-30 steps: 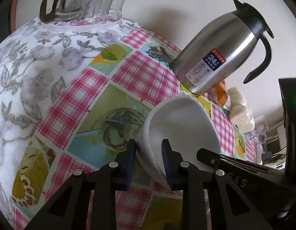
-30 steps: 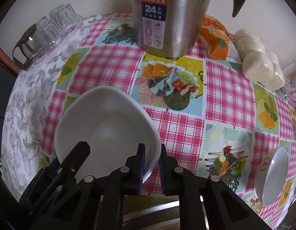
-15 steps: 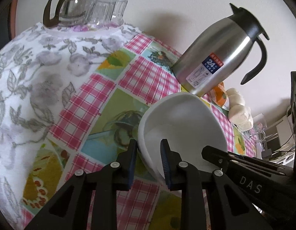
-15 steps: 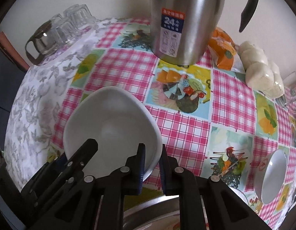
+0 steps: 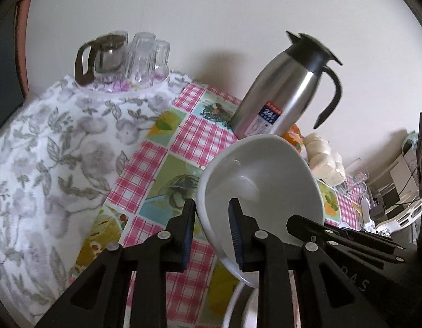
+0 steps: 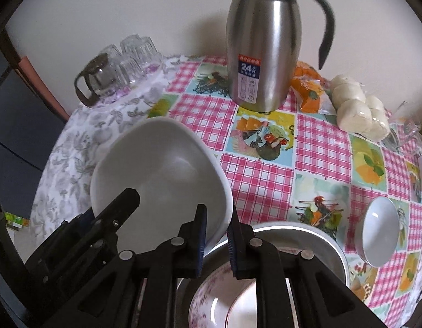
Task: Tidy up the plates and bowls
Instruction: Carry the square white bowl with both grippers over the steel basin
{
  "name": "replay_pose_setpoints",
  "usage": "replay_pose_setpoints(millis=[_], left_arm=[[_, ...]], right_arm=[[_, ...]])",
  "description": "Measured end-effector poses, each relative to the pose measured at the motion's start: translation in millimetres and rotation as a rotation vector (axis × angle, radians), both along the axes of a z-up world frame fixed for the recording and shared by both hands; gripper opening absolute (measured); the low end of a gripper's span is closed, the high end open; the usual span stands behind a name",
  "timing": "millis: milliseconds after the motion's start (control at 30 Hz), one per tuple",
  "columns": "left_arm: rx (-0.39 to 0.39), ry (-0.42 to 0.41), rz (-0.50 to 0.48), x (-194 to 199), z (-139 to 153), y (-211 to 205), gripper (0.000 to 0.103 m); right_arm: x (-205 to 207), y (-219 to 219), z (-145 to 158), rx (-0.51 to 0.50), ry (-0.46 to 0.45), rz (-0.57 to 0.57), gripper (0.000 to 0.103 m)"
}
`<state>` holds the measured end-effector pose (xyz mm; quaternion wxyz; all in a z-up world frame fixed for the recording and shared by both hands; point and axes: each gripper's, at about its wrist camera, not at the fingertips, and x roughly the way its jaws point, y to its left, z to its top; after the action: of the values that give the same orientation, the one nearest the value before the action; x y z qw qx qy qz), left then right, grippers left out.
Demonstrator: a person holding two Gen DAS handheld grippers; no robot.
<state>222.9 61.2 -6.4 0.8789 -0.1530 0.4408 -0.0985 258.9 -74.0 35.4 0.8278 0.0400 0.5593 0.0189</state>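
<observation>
A large white squarish bowl [image 5: 262, 186] is held in the air, tilted, by both grippers. My left gripper [image 5: 212, 235] is shut on its near rim. My right gripper [image 6: 216, 243] is shut on the rim at the other side of the same bowl [image 6: 159, 175]. Below it, at the front edge of the right wrist view, a metal basin [image 6: 314, 235] holds a plate with a pink floral rim [image 6: 213, 295]. A small white bowl [image 6: 379, 231] lies on the checked tablecloth at the right.
A steel thermos jug [image 6: 262, 54] stands at the back of the table [image 6: 265, 175]. A glass pot and upturned glasses [image 5: 123, 57] sit on a tray at the back left. An orange packet [image 6: 306, 87] and bagged white buns [image 6: 358, 109] lie at the right.
Both grippers have lifted the white bowl and drawn it back toward the front edge. The metal basin and floral plate have come into the right wrist view beneath it.
</observation>
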Motion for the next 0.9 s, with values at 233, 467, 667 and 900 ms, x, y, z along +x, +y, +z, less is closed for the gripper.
replay_pose_setpoints(millis=[233, 467, 667, 900], left_arm=[[0.001, -0.040, -0.004, -27.4, 22.1, -5.7, 0.026], [0.031, -0.075, -0.022, -50.8, 37.0, -14.3, 0.026], [0.056, -0.093, -0.039, -67.1, 42.9, -23.1, 0.026], [0.106, -0.097, -0.067, -80.8, 42.3, -37.9, 0.026]], right_arm=[[-32.6, -4.9, 27.6, 0.002, -0.049, 0.007, 0.016], [-65.0, -16.8, 32.2, 0.073, -0.081, -0.010, 0.016], [-89.7, -25.4, 31.8, 0.117, -0.111, -0.022, 0.016], [-113.6, -42.3, 21.9, 0.200, -0.124, -0.071, 0.016]])
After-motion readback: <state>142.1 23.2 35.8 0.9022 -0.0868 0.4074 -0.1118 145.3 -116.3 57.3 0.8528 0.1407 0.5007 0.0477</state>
